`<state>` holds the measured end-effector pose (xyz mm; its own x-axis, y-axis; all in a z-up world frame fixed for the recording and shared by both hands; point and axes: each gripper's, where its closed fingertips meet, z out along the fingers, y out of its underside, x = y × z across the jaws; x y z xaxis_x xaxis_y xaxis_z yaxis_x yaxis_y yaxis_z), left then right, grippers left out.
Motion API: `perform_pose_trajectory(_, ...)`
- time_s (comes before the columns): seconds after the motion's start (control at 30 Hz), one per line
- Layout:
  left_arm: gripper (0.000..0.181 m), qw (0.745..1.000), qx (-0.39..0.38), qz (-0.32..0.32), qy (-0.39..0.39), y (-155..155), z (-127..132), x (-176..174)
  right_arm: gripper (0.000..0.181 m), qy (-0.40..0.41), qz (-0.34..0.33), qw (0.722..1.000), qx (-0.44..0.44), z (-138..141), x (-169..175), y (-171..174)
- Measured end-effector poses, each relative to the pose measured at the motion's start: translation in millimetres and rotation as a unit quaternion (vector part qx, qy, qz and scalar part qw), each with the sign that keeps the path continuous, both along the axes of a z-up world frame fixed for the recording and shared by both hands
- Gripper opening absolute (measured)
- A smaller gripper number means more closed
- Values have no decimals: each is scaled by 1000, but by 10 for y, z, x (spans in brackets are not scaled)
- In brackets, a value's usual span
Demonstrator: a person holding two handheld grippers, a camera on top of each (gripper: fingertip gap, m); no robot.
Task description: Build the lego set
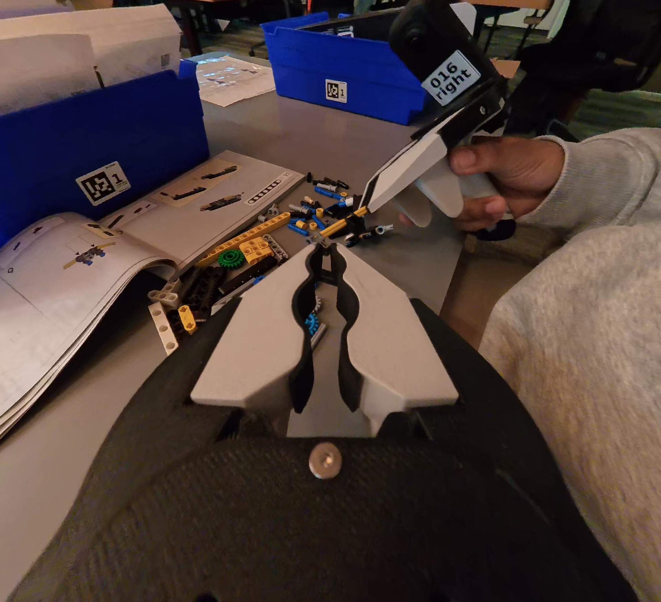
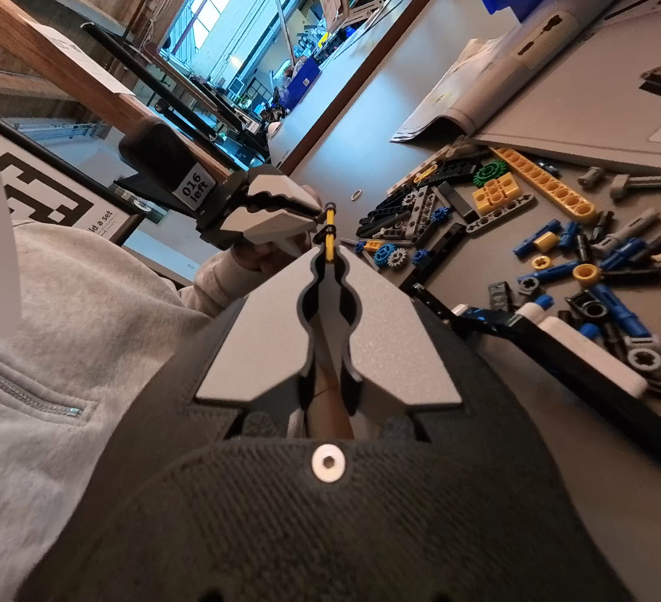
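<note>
While my right gripper (image 2: 326,255) clamps the yellow rod (image 2: 329,234) above the table (image 1: 322,134), my left gripper (image 1: 323,246) pinches a black piece (image 1: 326,262) at its far end.

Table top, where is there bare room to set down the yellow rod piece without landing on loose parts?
Bare table lies between the two blue bins, beyond the open booklet. Another free strip runs along the near edge, left of the left gripper. It is crowded in the middle: the parts pile fills the space from the booklet to the right gripper.
</note>
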<state>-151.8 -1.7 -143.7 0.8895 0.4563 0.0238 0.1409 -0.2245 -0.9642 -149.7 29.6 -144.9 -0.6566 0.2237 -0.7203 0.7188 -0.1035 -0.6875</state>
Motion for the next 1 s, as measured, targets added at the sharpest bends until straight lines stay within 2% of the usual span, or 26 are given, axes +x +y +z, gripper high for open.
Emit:
perform_pose_trajectory(0.3, 3, 1000, 22, -9, -10, 1, 41, 27, 2, 5, 16, 1000, -10, 40, 29, 17)
perform_pose_trajectory(0.57, 18, 998, 43, -13, -35, 18, 51, 37, 2, 6, 14, 1000, -13, 42, 26, 16)
perform_pose_trajectory(1.0, 15, 998, 52, -16, -43, 17, 60, 32, 2, 9, 13, 1000, -14, 35, 19, -9)
